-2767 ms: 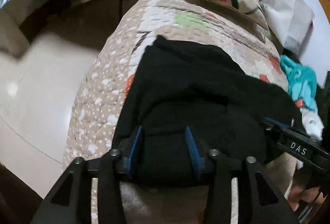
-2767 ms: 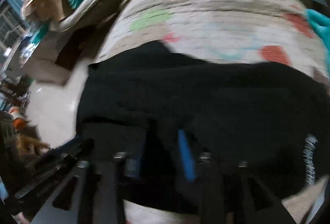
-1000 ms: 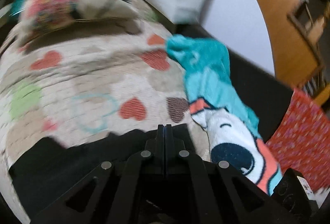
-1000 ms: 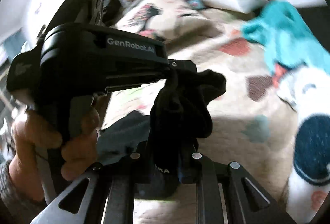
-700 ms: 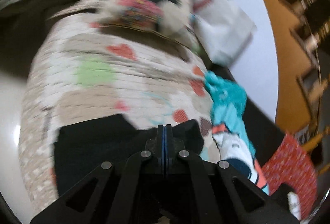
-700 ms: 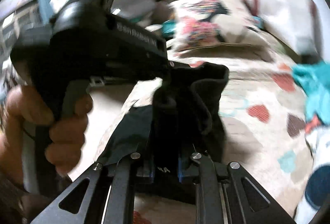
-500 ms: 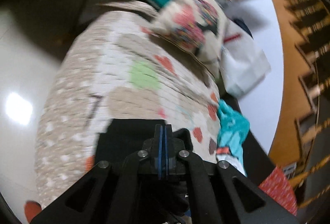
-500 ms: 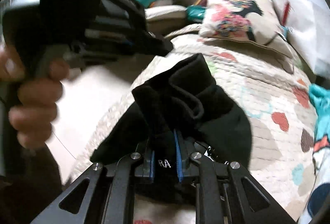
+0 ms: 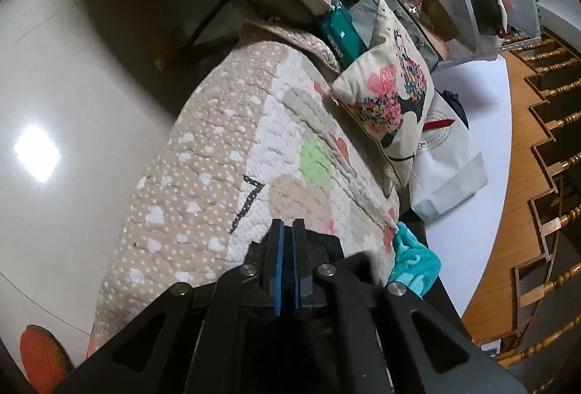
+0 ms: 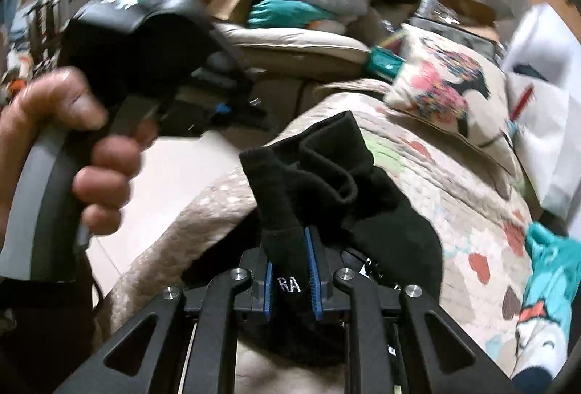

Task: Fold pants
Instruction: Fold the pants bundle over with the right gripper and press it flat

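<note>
Spread over the couch, a quilted heart-print cover (image 9: 225, 154), with a floral cushion (image 9: 392, 103) at its far end and a turquoise garment (image 10: 544, 270) on its right edge. On the cover, black pants (image 10: 348, 190), bunched and partly folded, lying near the cover's left edge. Right gripper (image 10: 290, 267) narrowly parted, blue pads pinching a fold of the pants with white letters "RA"; jaws just opening a little, cloth still between them. Left gripper (image 9: 287, 267) nearly closed, a thin slit between its blue pads, nothing visible between them; held by a hand (image 10: 69, 147) left of the pants. Compared with a second ago: pants lowered from hanging in the air onto the cover, left gripper no longer gripping the cloth.
</note>
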### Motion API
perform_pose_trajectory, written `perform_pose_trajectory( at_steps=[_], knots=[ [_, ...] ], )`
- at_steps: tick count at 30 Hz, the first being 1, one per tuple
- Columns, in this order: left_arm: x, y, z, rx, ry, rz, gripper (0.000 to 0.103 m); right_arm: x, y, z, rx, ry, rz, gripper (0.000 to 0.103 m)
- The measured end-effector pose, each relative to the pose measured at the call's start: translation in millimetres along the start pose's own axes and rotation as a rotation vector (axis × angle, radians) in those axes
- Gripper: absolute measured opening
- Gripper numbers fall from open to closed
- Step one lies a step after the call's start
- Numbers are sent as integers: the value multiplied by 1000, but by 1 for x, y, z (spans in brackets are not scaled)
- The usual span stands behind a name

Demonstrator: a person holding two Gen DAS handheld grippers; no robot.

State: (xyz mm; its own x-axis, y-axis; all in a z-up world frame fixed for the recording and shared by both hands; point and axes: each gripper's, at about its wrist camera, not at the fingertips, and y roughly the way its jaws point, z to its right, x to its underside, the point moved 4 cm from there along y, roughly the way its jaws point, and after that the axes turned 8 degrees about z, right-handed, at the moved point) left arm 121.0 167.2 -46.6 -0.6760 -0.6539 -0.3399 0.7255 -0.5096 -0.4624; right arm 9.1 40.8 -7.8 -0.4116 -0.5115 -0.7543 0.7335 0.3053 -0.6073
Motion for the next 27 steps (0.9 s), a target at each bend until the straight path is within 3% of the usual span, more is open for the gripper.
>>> perform_pose_trajectory(
  at_steps=[1,3,5,9,13,15,18,19,21,24,26,27],
  knots=[
    [0,-1,-3,6,-14,2,8,4,7,-7,-16,-23,-26,23],
    [-2,-2,-5,21,-41,7,10,10,14,-14,-64,-39,-50,45],
    [-4,-8,-3,47,-39,27,10,12,9,-15,-96,-18,-41,58],
    [1,-13,20,130,37,23,15,10,-30,7,-139,28,12,61],
    [23,1,48,219,108,-73,30,13,-61,53,-144,178,37,61],
    [38,18,53,146,175,-130,35,16,-58,82,-152,322,28,61],
    [54,43,36,-105,266,-178,35,31,-29,110,-189,504,-41,61],
    [56,48,28,-147,259,-182,35,38,-19,113,-199,530,-64,59],
    [52,48,22,-124,218,-171,35,54,-8,114,-190,552,-102,58],
    [43,44,15,-118,176,-135,35,61,-11,110,-168,524,-76,58],
    [32,38,3,-127,101,-96,36,59,-14,104,-138,467,-81,59],
    [25,33,-10,-168,48,-64,36,58,-16,102,-127,444,-84,60]
  ],
)
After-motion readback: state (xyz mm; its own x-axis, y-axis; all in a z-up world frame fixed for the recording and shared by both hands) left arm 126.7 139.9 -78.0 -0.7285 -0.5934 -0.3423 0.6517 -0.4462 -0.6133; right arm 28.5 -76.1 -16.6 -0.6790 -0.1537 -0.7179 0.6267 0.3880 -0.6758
